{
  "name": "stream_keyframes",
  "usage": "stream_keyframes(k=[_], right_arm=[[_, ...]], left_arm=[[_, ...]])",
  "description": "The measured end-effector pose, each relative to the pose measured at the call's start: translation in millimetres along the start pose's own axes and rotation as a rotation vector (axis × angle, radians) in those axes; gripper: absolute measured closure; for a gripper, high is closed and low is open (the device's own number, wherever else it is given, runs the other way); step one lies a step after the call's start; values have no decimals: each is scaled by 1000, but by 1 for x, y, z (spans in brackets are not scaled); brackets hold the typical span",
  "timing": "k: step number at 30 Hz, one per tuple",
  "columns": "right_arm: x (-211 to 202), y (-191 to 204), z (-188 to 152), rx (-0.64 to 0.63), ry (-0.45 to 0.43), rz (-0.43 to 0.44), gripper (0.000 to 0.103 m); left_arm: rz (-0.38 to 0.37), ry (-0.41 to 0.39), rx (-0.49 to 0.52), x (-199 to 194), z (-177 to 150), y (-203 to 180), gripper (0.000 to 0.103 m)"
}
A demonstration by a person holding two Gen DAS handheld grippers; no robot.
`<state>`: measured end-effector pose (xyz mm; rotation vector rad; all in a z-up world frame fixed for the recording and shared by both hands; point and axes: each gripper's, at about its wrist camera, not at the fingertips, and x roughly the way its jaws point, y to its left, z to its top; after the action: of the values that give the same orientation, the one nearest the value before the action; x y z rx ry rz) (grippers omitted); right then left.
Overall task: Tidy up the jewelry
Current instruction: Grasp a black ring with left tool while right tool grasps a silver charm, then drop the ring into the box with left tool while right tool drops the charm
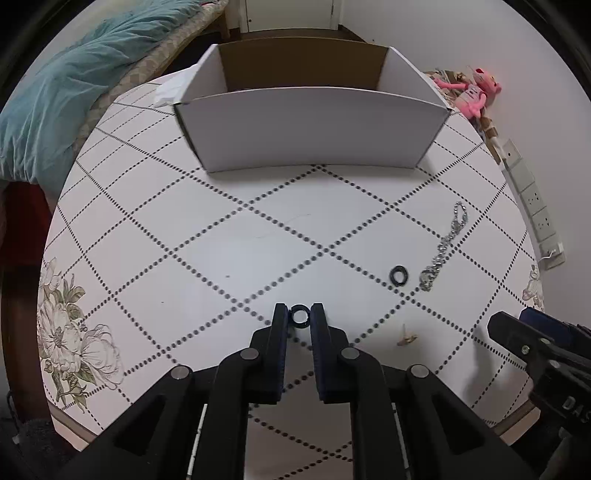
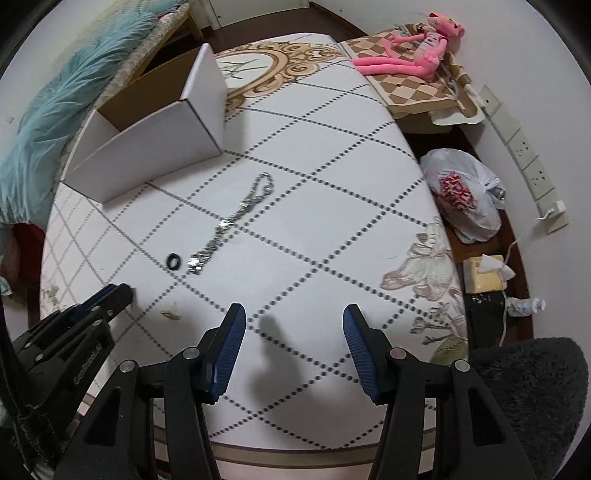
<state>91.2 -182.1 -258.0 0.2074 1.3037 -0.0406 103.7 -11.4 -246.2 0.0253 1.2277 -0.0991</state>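
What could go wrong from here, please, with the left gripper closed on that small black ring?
The left gripper pinches the black ring only at its fingertips, so the ring could slip or flick out when lifted.

A second black ring lies close beside the silver chain; reaching for one might drag the other.

The white box has a tall near wall, so a low carry could knock the ring loose against it.

White walls [image 1: 461,33], teal-blanketed bed [image 1: 55,92], dark floor [image 2: 266,33].
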Motion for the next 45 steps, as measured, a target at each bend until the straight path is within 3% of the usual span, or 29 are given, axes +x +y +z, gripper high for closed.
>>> stream_keyframes(k=[5, 13, 18, 25, 30, 38, 45], right_arm=[[-1, 23, -3, -48, 0, 122, 46], [16, 74, -13, -153, -2, 136, 47], [26, 95, -19, -225, -26, 60, 90], [19, 91, -18, -210, -58, 53, 94], [-14, 77, 1, -159, -110, 111, 94], [-59, 74, 95, -129, -198, 213, 94], [-39, 84, 162, -145, -149, 239, 94]], left_arm=[[18, -5, -42, -10, -12, 24, 94], [63, 13, -106, -19, -36, 62, 94], [69, 14, -119, -20, -39, 67, 94], [39, -12, -117, -34, -31, 62, 94], [-17, -80, -107, -64, 2, 53, 94], [-101, -172, -59, -89, 98, 39, 94], [-133, -115, -40, -57, 160, 44, 93]])
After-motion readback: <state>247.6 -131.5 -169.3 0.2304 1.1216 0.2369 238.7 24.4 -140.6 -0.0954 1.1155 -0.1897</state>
